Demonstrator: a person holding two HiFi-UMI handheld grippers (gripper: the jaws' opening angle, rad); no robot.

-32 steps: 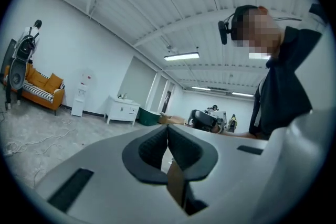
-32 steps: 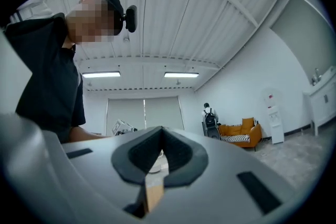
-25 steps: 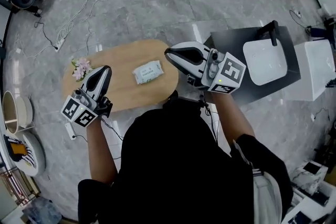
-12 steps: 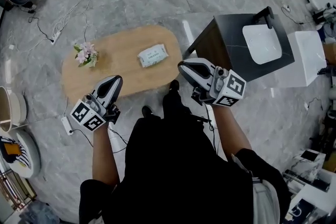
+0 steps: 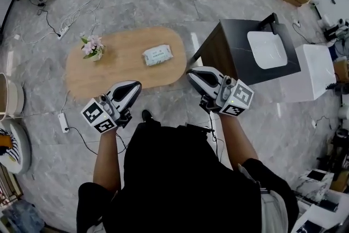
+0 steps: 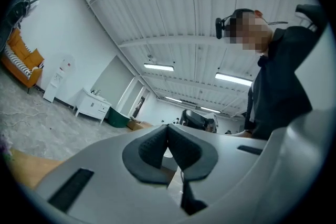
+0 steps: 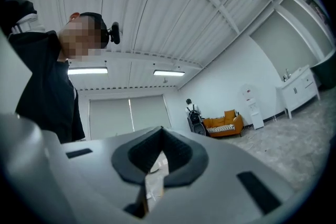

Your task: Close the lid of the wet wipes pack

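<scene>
The wet wipes pack lies flat on the oval wooden table, toward its right end; from this height I cannot tell how its lid stands. My left gripper is held in front of my body, just off the table's near edge, its jaws shut on nothing. My right gripper hovers over the floor to the right of the table, also shut and holding nothing. In both gripper views the left gripper and the right gripper tilt up at the ceiling, so the pack is out of sight there.
A small pot of pink flowers stands at the table's left end. A dark cabinet with a white basin stands to the right, with a white unit beyond it. A power strip and cables lie on the marble floor.
I have stepped back from the table. Both grippers have drawn back from over the tabletop to in front of my body. The pack has not moved.
</scene>
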